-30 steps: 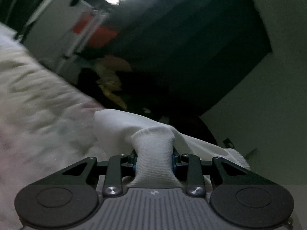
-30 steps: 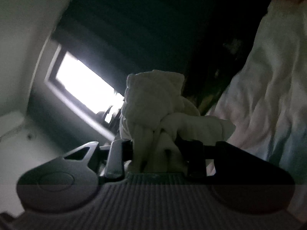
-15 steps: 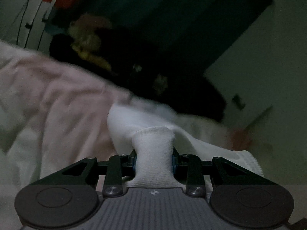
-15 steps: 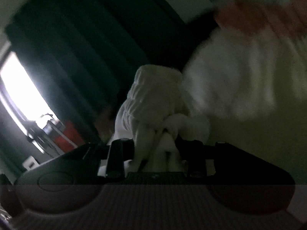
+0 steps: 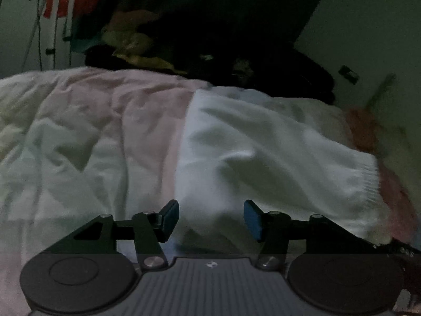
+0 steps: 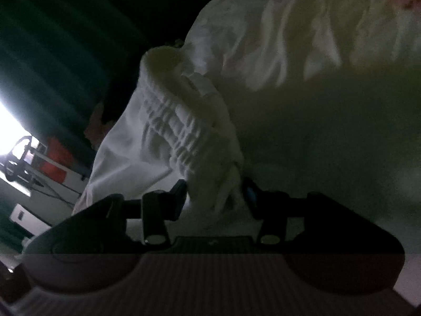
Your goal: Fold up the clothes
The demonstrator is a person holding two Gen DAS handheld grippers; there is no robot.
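Observation:
A white knitted garment lies spread on the bed, its ribbed hem at the right. My left gripper is open just above its near edge, and nothing is between the jaws. In the right wrist view the same white garment shows its ribbed cuff bunched in front of my right gripper. The jaws there stand apart with cloth lying loose between them.
A crumpled pale pink and white bedspread covers the bed. A dark pile of clothes lies at the far side, with a metal rack at the back left. A bright window and dark curtains show at the left.
Both grippers came down to the bed and opened. The white garment, pinched in both before, now lies spread on the bedspread.

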